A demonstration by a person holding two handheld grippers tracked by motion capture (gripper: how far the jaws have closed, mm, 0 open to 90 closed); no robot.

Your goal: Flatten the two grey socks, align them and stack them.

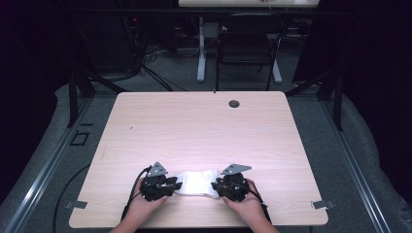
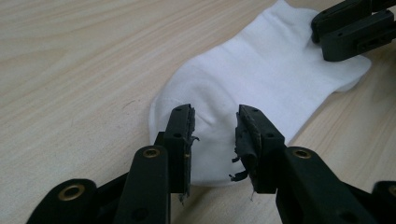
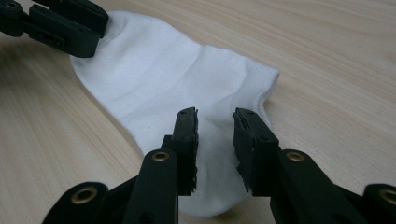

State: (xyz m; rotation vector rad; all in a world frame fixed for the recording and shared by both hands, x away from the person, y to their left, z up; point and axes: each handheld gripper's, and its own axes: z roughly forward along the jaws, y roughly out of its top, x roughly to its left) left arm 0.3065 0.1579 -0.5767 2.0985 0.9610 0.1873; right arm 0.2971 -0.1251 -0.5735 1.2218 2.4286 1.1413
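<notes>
A white ankle sock (image 1: 197,183) lies flat near the table's front edge, between my two grippers. My left gripper (image 1: 176,185) is at its left end, open. In the left gripper view the jaws (image 2: 215,128) straddle the rounded end of the sock (image 2: 261,70) without pinching it. My right gripper (image 1: 216,187) is at the other end, also open. In the right gripper view its jaws (image 3: 215,128) stand either side of a strip of the sock (image 3: 154,74). Each gripper view shows the other gripper at the sock's far end: the right gripper (image 2: 355,28) and the left gripper (image 3: 60,23).
The light wooden table (image 1: 194,126) has a round cable hole (image 1: 234,103) at the back. A dark chair (image 1: 248,43) and desk legs stand beyond the far edge. Metal clips (image 1: 323,204) sit at the front corners. Cables trail off the front left.
</notes>
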